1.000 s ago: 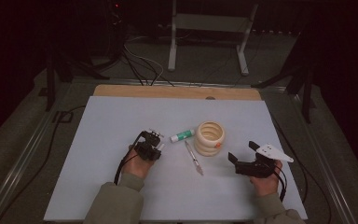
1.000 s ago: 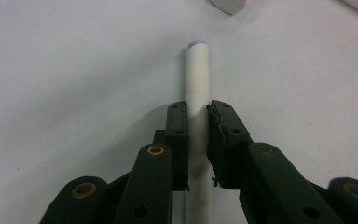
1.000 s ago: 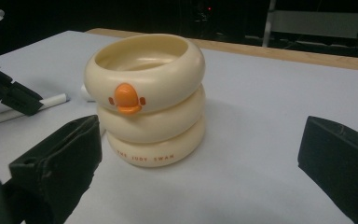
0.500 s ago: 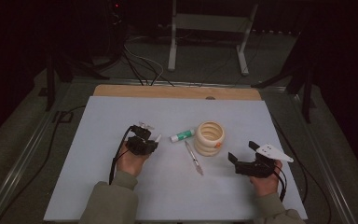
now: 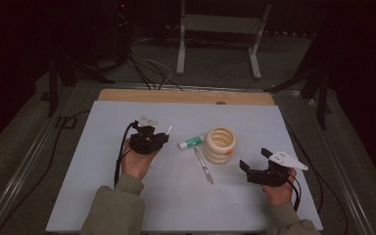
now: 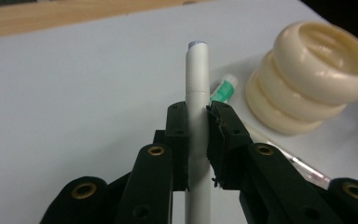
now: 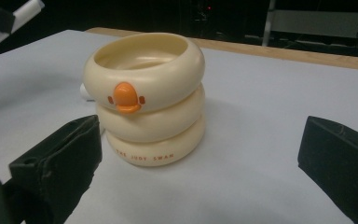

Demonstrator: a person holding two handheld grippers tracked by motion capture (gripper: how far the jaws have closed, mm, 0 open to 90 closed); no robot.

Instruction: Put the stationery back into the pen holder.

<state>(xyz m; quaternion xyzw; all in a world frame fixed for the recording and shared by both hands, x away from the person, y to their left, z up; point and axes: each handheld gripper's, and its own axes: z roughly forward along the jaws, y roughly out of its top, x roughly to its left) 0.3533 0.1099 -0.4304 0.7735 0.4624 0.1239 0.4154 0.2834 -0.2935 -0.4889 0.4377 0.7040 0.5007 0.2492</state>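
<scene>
White pen (image 6: 196, 93), lower end cut off, sits clamped in left gripper (image 6: 198, 140) jaws.

Ahead of the open right claw (image 5: 251, 160): cream ringed cup (image 5: 220, 145) blocking, pen (image 5: 204, 166) beside it. Right of the left claw (image 5: 164, 138): glue stick (image 5: 191, 143) nearby; bare tabletop (image 5: 103, 132) leftward.

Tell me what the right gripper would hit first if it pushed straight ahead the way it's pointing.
Most likely the cream ring-shaped holder: it sits straight ahead of the open right gripper, between its jaw lines, with bare table before it. Depth is hard to judge.
</scene>
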